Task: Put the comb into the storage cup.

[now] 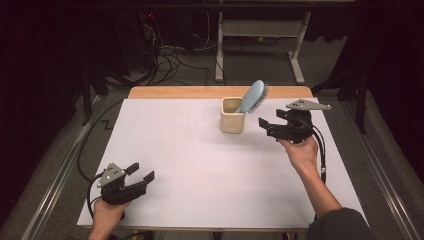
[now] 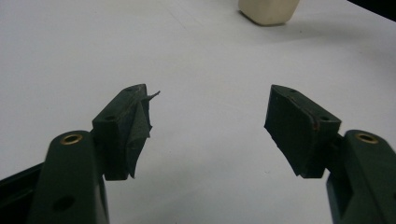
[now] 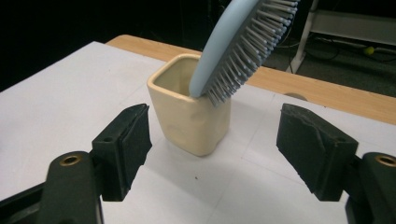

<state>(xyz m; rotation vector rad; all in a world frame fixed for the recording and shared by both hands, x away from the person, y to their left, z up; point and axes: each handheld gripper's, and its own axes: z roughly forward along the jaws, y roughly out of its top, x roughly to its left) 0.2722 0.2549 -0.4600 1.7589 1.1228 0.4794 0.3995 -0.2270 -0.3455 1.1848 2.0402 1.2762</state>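
Standing position: a light blue hairbrush (image 1: 253,96) is seen handle-down in a cream square cup (image 1: 232,121), the head leaning out over the cup's right rim with bristles turned to the right.
Cup location: the cup is placed on the white sheet of the bench (image 1: 200,165), toward the far edge and right of centre.
Right claw (image 1: 268,128): held above the bench just to the right of the cup, jaws spread wide and aimed at it; nothing is gripped.
Right gripper view: the cup (image 3: 194,116) is framed between the two open jaws, apart from both, and the brush head (image 3: 243,44) is seen rising above them.
Left claw (image 1: 141,174): held low at the near left corner of the bench, well apart from the cup, jaws spread wide; nothing is gripped.
Left gripper view: the cup's base (image 2: 268,11) is seen at the top edge, far beyond the jaws; a torn pad flap is visible on the left jaw.
Hands: each claw is held by a hand entering from the near edge.
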